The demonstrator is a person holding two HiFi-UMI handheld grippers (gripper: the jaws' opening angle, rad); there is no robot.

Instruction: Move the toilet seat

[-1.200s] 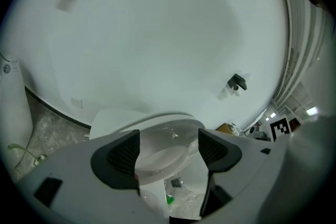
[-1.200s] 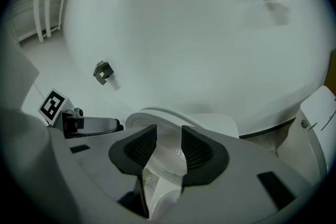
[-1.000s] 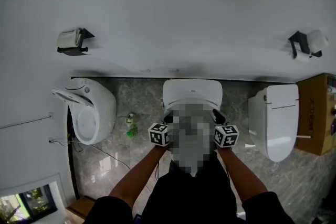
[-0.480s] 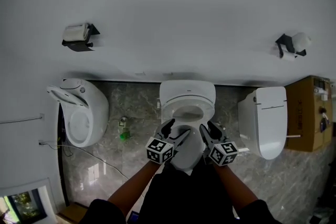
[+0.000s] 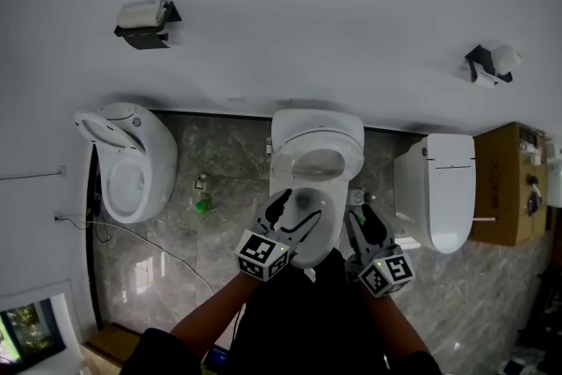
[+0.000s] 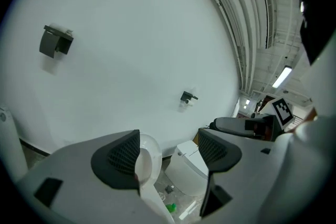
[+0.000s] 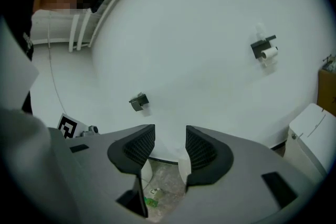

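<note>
The left hand-held gripper (image 5: 297, 212) stands wide with the seat (image 6: 148, 155) just beside one jaw, while the right hand-held gripper (image 5: 363, 220), jaws just opening, grips nothing.

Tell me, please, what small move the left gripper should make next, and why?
Probably tip the toilet seat on up toward the wall: it looks only part-raised and sits against one pad of the open left gripper, not clamped.
</note>
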